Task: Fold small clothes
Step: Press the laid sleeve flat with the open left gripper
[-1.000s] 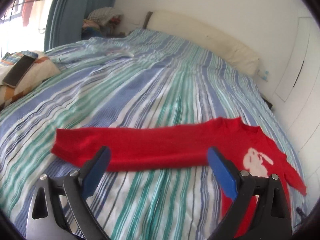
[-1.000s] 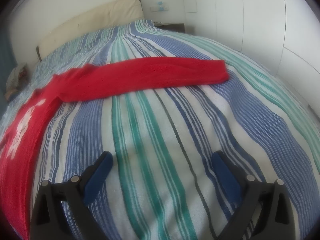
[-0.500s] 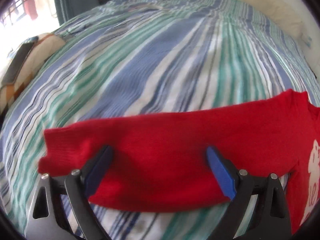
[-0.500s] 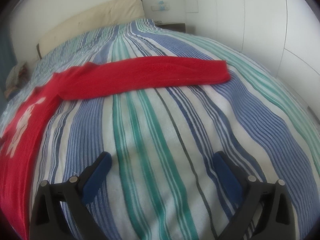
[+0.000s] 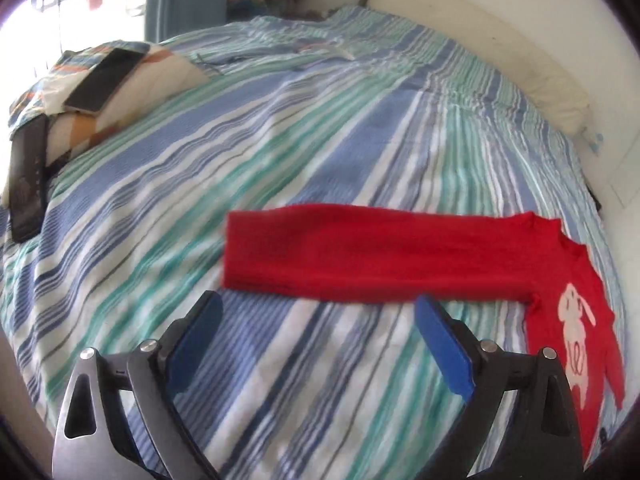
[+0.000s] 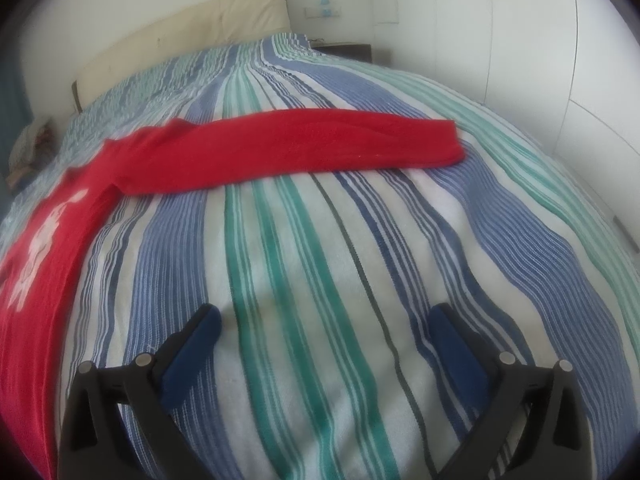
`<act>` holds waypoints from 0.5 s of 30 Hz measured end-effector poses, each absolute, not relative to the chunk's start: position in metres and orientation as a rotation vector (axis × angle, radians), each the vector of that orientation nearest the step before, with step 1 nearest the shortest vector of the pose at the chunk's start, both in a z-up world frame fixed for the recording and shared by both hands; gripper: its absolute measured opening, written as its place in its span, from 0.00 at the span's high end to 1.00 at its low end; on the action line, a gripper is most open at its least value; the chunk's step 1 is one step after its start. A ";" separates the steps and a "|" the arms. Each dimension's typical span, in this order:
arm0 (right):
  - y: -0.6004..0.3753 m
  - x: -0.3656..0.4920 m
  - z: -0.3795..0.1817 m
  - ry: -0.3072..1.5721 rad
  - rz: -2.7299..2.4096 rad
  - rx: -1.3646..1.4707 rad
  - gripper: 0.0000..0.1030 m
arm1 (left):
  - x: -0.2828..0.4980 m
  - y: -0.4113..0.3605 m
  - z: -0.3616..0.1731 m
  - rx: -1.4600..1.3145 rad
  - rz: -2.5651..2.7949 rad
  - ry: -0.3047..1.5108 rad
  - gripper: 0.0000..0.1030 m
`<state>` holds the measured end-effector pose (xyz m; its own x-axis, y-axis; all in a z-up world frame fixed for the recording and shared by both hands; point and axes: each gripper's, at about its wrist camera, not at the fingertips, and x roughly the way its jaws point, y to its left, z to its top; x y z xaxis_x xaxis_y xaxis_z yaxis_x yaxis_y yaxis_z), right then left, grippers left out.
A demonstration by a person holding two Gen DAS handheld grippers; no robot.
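Red sweater (image 5: 400,256) lies flat on the striped bedspread (image 5: 280,140), both sleeves spread out sideways, white rabbit print (image 5: 576,332) face up. Left claw (image 5: 318,320) is wide open and empty, tips over bare bedspread just short of the left sleeve (image 5: 340,252), no contact. Right claw (image 6: 324,328) is also wide open and empty, low over the bedspread, well apart from the right sleeve (image 6: 320,146). Two phones (image 5: 102,80) sit on a patterned pillow (image 5: 160,76) at far left.
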<state>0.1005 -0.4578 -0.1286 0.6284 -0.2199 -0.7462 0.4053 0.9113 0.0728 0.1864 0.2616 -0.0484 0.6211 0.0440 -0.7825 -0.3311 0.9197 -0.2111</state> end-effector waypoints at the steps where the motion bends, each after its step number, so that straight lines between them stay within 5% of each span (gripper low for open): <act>1: -0.458 0.101 -0.128 0.817 -0.363 0.243 0.01 | 0.190 0.242 -0.047 -0.330 0.164 0.882 0.05; 6: -0.458 0.100 -0.128 0.812 -0.360 0.247 0.01 | 0.197 0.175 -0.081 -0.185 0.038 0.945 0.04; 15: -0.459 0.097 -0.128 0.806 -0.356 0.252 0.01 | 0.194 0.166 -0.116 -0.107 0.063 0.985 0.00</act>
